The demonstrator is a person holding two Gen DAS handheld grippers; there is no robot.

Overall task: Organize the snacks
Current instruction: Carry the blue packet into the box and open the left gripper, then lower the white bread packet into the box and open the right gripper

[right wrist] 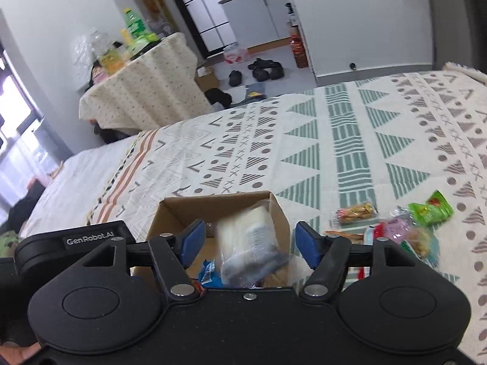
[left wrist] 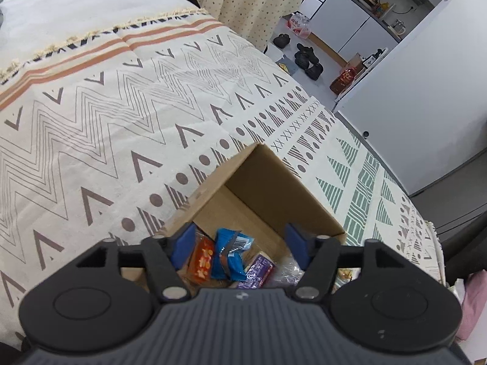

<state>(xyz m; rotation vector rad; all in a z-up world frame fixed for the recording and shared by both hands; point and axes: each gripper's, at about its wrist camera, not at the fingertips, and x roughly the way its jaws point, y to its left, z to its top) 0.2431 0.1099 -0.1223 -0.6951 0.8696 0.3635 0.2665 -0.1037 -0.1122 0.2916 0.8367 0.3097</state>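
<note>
An open cardboard box (left wrist: 274,188) stands on the patterned bedspread and also shows in the right wrist view (right wrist: 182,210). Inside lie an orange packet (left wrist: 202,258), a blue packet (left wrist: 229,252) and a purple packet (left wrist: 258,272). My left gripper (left wrist: 240,246) is open and empty above the box. My right gripper (right wrist: 249,240) is open above the box. A blurred clear packet (right wrist: 249,243) sits between its pads without touching them, over the box. Loose snacks lie to the right on the bed: a nut packet (right wrist: 354,211), a green packet (right wrist: 430,208) and a pile (right wrist: 401,237).
The bedspread (left wrist: 121,121) covers the bed. A cloth-draped table (right wrist: 137,91) with bottles stands beyond the bed. Shoes (right wrist: 261,70) and bags lie on the floor by white cabinets. A pink cloth (left wrist: 474,301) lies at the bed's right edge.
</note>
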